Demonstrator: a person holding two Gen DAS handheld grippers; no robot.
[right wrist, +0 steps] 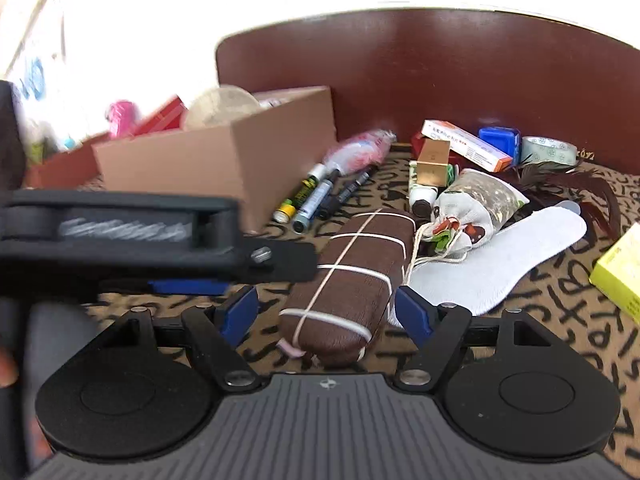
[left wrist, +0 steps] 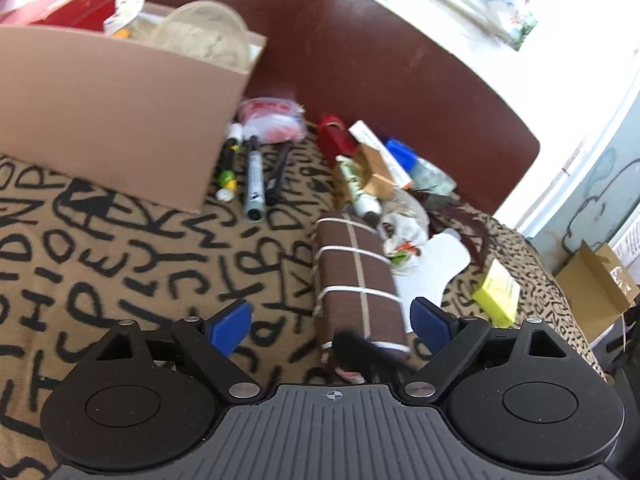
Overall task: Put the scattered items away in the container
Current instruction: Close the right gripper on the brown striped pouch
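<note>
A cardboard box [left wrist: 112, 120] [right wrist: 224, 156], holding several items, stands on the patterned cover at the left. A brown bundle tied with white string [left wrist: 356, 272] [right wrist: 352, 276] lies in front of both grippers. My left gripper [left wrist: 332, 320] is open, its jaws either side of the bundle's near end. My right gripper [right wrist: 326, 314] is open, its jaws also astride the bundle's near end. The left gripper's body [right wrist: 120, 236] shows side-on in the right wrist view, just left of the bundle. Markers [left wrist: 254, 176] [right wrist: 312, 200] lie beside the box.
A pile lies beyond the bundle: a white insole [right wrist: 500, 256], a printed pouch [right wrist: 460, 216], a gold box [right wrist: 432, 160], an orange-white carton [right wrist: 468, 144], a blue item [right wrist: 500, 138], tape [right wrist: 548, 152], feathers [right wrist: 572, 180]. A yellow box [left wrist: 496, 292] lies right. A brown headboard [left wrist: 380, 60] backs everything.
</note>
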